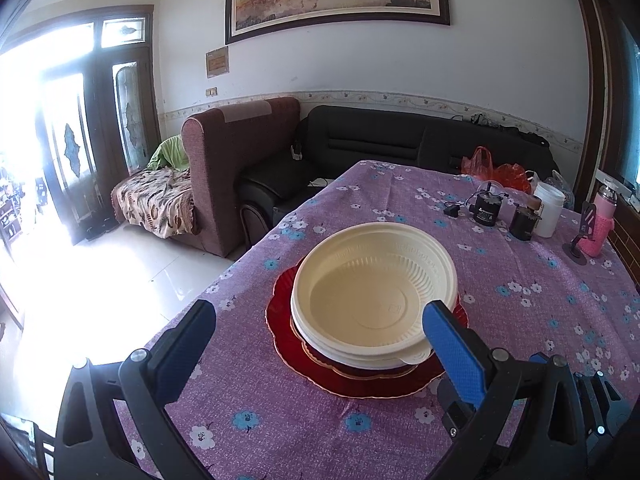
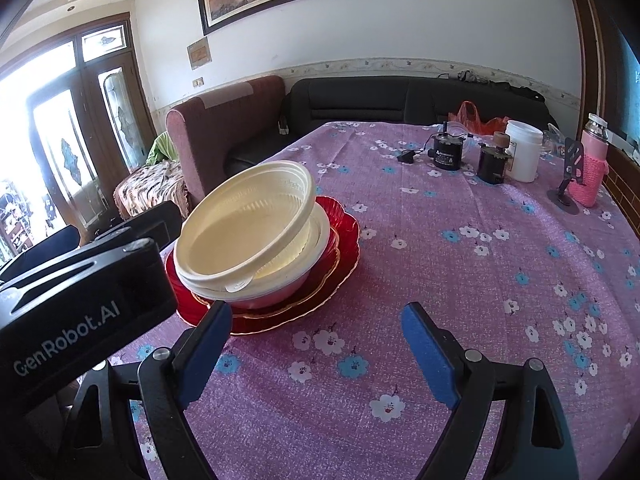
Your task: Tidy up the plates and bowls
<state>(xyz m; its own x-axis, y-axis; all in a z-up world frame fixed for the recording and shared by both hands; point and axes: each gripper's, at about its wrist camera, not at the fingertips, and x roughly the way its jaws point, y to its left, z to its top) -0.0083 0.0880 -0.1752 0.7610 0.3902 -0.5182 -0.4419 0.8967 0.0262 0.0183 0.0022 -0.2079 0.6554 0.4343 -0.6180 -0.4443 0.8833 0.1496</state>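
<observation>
A stack of cream plastic bowls (image 1: 374,292) sits on red scalloped plates (image 1: 360,376) on the purple flowered tablecloth (image 1: 280,420). The top bowl (image 2: 244,224) sits tilted in the one below. My left gripper (image 1: 320,320) is open, its fingers either side of the near rim of the stack, just short of it. My right gripper (image 2: 316,324) is open and empty, to the right of the stack, over the cloth; its left finger (image 2: 208,344) is close to the red plates (image 2: 280,312). The left gripper's body (image 2: 72,304) shows at the left of the right wrist view.
At the table's far right stand a black motor (image 2: 448,152), a smaller dark part (image 2: 494,164), a white jar (image 2: 524,152), a pink knitted bottle (image 2: 592,168), a metal stand (image 2: 568,184) and an orange bag (image 2: 476,116). Sofas (image 1: 360,144) lie beyond the far edge.
</observation>
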